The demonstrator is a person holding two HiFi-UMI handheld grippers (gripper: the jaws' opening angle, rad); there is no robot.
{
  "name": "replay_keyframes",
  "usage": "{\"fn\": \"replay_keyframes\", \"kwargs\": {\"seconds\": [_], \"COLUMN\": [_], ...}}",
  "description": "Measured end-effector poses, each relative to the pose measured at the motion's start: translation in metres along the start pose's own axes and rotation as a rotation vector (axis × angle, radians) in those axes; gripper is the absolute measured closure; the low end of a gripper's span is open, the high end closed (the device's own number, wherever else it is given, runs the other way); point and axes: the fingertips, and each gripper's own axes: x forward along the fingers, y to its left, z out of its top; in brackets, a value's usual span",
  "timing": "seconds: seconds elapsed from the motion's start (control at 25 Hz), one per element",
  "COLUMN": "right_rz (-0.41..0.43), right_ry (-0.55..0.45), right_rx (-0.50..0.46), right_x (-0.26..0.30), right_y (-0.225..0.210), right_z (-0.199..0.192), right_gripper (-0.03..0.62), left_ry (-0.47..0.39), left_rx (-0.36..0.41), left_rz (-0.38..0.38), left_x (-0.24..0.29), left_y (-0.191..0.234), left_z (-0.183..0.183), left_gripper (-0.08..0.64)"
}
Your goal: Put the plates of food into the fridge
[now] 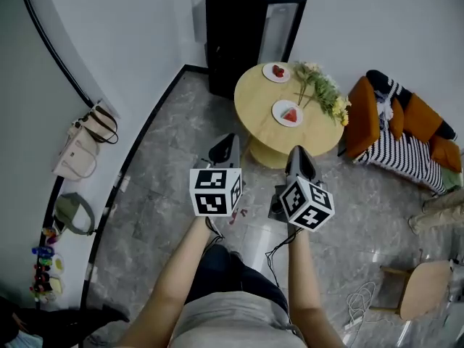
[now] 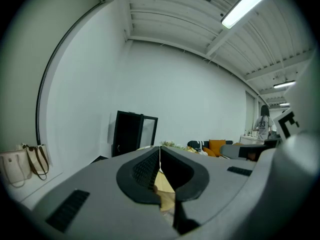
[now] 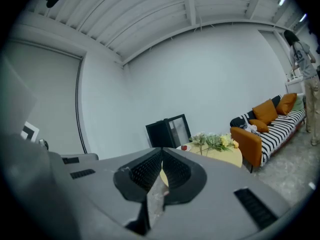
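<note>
1. Bare forearms (image 1: 176, 281) are reaching out from the bottom of the head view, each carrying a gripper above the grey stone floor (image 1: 163, 194).
2. On the left, the left gripper (image 1: 228, 141) is pointing toward the table, its marker cube facing the camera. Its jaws are pressing together tip to tip and are pinching nothing.
3. On the right, the right gripper (image 1: 297, 153) is aiming the same way, near the table's closest edge. Its jaws are likewise meeting at the tips, with nothing caught between them.
4. Ahead of both grippers, a round wooden table (image 1: 257, 125) is carrying both plates of food.
5. On the side toward the person, the near plate (image 1: 288, 113) is holding a red slice. The far plate (image 1: 276, 72) is sitting at the edge closest to the fridge, with red pieces on it.
6. Beside both plates, a bunch of flowers (image 1: 320, 90) is lying across the table's right side.
7. Just behind the table, the black fridge (image 1: 233, 38) is standing against the white wall (image 1: 130, 35), with its glass door (image 1: 281, 29) hanging open to the right.
8. To the right of the table, an orange sofa (image 1: 395, 133) with a striped cover is sitting. Bags (image 1: 83, 147) are hanging on the left wall, and a wooden stool (image 1: 420, 288) is standing at lower right.
</note>
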Motion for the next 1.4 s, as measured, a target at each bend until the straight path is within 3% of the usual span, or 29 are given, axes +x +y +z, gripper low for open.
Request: {"fn": "replay_keyframes", "kwargs": {"seconds": [0.32, 0.68, 0.8, 1.04, 1.4], "right_rz": [-0.034, -0.076, -0.107, -0.178, -0.263], "right_ry": [0.071, 0.103, 0.137, 0.177, 0.206], "right_rx": [0.055, 0.057, 0.071, 0.122, 0.157], "right_x": [0.025, 0.107, 0.134, 0.183, 0.214], "right_y": [-0.029, -0.044, -0.051, -0.069, -0.105], "right_z": [-0.027, -0.032, -0.043, -0.060, -0.067], "right_gripper": [0.577, 0.578, 0.578, 0.578, 0.578], "left_ry": [0.054, 0.097, 0.138, 0.234, 0.326], "left_rx": [-0.031, -0.051, -0.030, -0.092, -0.089], "left_rz": [-0.014, -0.051, -0.070, -0.125, -0.194], "left_x": [0.039, 0.131, 0.163, 0.221, 0.279], "left_y": [0.004, 0.035, 0.047, 0.065, 0.057], "left_z": [-0.019, -0.019, -0.025, -0.047, -0.069], "left_gripper": [0.548, 0.548, 0.548, 0.548, 0.548]}}
